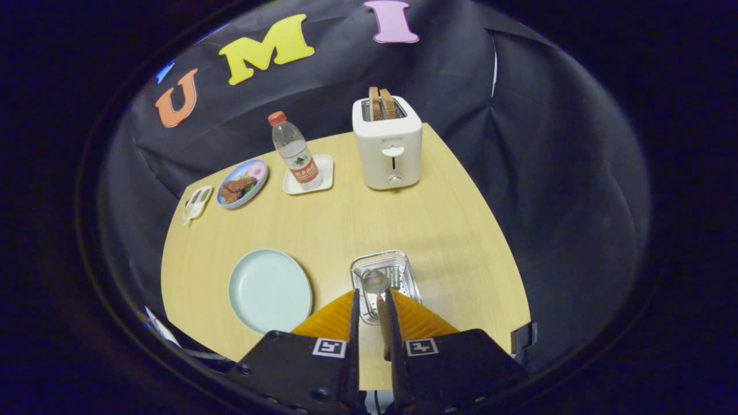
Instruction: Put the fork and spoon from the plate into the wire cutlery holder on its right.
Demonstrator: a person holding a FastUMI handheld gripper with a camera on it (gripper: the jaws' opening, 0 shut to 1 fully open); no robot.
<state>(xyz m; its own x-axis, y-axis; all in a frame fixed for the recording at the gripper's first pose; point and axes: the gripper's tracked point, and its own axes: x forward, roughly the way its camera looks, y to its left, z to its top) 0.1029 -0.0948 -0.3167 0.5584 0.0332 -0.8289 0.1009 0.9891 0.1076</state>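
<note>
Spoon [376, 288] hangs bowl-first over the wire cutlery holder [385, 275], right of the empty plate [270, 290]. Gripper [371, 302] fingers are closed narrowly on its handle. It looks light, stiff and slippery, so the handle is the safest hold.

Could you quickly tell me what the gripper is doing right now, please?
Gripper: shut on the spoon, its bowl over the wire cutlery holder.

Colours on the table
Light wood table [450, 230]; pale mint plate [269, 290]; silver wire holder [385, 276]; white toaster [387, 144] with brown toast [381, 102]; clear bottle [295, 153], red cap, on white tray [328, 173]; blue-pink dish [243, 183], brown food.
</note>
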